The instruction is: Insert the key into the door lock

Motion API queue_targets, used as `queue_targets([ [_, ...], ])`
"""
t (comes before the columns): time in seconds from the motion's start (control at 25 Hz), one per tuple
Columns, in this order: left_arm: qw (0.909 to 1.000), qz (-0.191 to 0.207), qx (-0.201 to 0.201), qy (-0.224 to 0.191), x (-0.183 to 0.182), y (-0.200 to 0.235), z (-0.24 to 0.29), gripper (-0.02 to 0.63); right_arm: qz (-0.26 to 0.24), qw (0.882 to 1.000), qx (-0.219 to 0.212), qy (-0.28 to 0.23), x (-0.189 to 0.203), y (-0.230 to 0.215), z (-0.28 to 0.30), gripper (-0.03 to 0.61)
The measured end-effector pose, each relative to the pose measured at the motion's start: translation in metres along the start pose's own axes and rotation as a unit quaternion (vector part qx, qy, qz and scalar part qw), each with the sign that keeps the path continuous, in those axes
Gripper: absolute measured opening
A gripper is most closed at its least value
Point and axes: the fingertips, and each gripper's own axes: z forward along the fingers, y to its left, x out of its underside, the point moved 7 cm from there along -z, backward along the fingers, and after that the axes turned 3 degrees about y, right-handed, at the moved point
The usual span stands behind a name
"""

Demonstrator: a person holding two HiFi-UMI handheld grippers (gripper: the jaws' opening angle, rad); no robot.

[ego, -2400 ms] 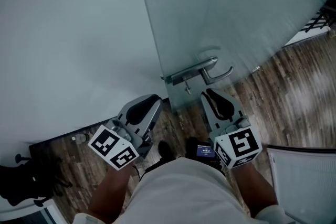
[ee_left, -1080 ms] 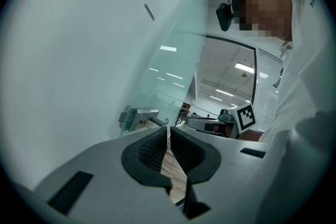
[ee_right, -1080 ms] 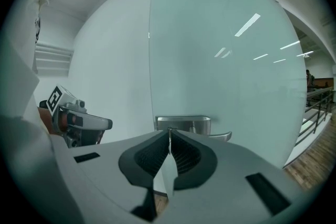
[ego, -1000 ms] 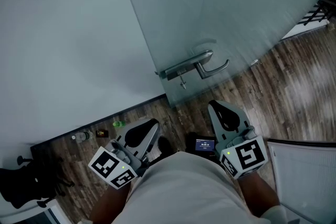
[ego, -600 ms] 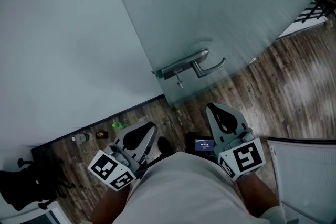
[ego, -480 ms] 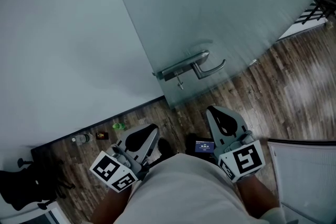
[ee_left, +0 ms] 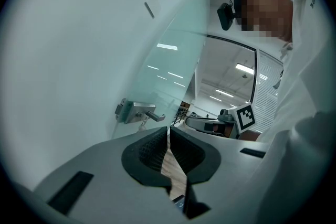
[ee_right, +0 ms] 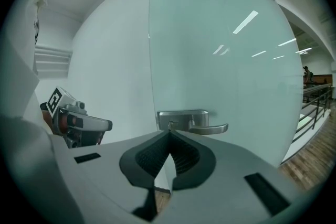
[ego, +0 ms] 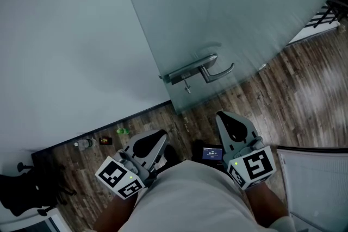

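Frosted glass door (ego: 228, 13) with a metal lock plate (ego: 185, 71) and lever handle (ego: 218, 71). Key (ego: 187, 86) sits at the lock plate and hangs from its underside; in the left gripper view it dangles just under the plate (ee_left: 142, 123).

Left gripper (ego: 159, 137) is well below the lock plate and to its left, close to the person's body. Its jaws are together with nothing between them, the tips meeting in its own view (ee_left: 169, 131).

Right gripper (ego: 224, 117) is below the lock plate and a bit to its right, well apart from the key. Its jaws are also together and empty (ee_right: 169, 132), and in its own view they line up just under the plate (ee_right: 181, 117).

Neither of the 2 grippers touches the key, handle or door.

On the wood floor (ego: 293, 89) below the lock plate a small lit screen (ego: 212, 153) lies between the grippers. A bottle (ego: 83, 143) and a green item (ego: 122, 130) sit far left of the plate, along the white wall (ego: 60, 35).
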Motion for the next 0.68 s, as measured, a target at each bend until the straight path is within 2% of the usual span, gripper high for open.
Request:
queue_targets([
  [0.68,0.9999,0.010,0.005,0.004,-0.0019,-0.0078,0.0062,0.029,-0.009,1.000,0.007,-0.008,-0.0067,-0.0081,-0.0039,0.009],
])
